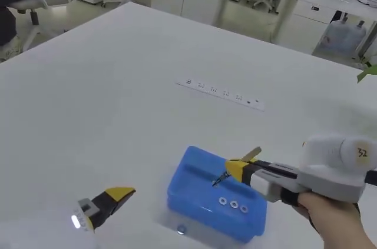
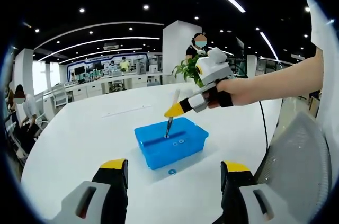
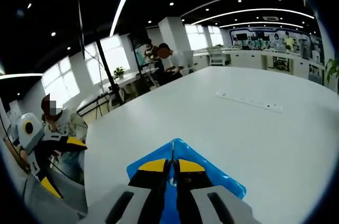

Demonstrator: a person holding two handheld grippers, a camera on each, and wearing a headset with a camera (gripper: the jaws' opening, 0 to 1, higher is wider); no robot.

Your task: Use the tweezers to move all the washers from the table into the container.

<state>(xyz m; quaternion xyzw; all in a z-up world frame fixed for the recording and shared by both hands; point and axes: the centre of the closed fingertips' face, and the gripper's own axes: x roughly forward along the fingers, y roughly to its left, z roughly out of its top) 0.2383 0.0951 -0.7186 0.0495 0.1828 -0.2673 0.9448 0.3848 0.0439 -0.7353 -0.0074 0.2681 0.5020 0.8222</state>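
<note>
A blue container (image 1: 194, 169) stands on the white table near its front edge, with three washers (image 1: 234, 204) lying inside it. One more washer (image 1: 181, 231) lies on the table just in front of the container. My right gripper (image 1: 235, 169) is shut on the tweezers (image 1: 222, 177), whose tips point down into the container's left half. Whether the tips hold a washer I cannot tell. My left gripper (image 1: 121, 193) hovers open to the left of the container. In the left gripper view the container (image 2: 159, 152), the loose washer (image 2: 171, 171) and the tweezers (image 2: 169, 123) lie ahead.
A flat white socket strip (image 1: 221, 93) is set into the table beyond the container. Office chairs and desks stand past the far table edge. A person (image 3: 53, 115) sits to the left in the right gripper view.
</note>
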